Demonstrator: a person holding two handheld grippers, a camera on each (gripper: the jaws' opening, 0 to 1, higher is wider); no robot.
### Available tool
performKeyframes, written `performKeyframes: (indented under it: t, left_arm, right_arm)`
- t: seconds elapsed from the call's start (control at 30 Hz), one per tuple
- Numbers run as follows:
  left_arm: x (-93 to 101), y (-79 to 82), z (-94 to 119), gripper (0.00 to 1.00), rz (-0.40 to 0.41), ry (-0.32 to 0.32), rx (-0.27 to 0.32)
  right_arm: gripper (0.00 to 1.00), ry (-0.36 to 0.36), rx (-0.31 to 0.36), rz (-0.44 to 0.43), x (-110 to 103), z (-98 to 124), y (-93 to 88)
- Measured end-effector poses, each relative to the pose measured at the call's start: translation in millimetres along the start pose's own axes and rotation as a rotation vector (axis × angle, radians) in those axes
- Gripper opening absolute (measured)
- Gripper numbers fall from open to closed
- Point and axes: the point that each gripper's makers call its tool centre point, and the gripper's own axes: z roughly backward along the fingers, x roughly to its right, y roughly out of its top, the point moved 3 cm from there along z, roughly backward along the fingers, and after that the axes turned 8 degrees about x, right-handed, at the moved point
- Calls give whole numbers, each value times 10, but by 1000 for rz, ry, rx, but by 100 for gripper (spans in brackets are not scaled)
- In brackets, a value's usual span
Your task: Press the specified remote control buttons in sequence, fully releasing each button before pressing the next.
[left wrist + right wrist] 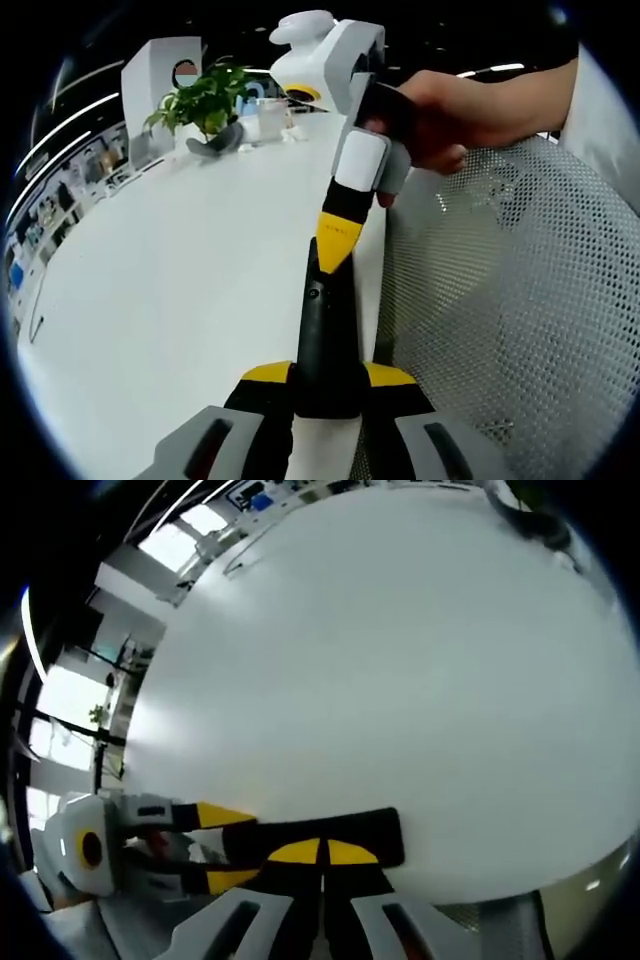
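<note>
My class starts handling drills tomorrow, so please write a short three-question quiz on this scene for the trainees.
1. True or false: the left tongs are clamped on the black remote.
2. What meets the remote's far end in the left gripper view? A) a pen B) the yellow tip of the right tongs C) a bare fingertip
3. Fill in: in the left gripper view, right of the white table is a white ____ chair.

Key: 1 true; 2 B; 3 mesh.
</note>
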Motion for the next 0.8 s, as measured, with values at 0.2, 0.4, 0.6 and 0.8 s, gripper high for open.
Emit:
performKeyframes:
  t: [0.2,0.4,0.6,0.8]
  left_arm:
    - [-1,-1,0,25,1,2,-2]
    - [9,0,-4,24,1,4,-11]
    - [18,3,-5,24,4,3,-18]
    - [58,20,-15,24,-7,-9,-16]
  right_arm:
    - [0,1,-2,7,-11,0,4]
    - [0,33,-10,-46,4,11,14]
    - [0,113,39,-43,-127,14,72]
    - [0,126,13,-15,-174,-51,24]
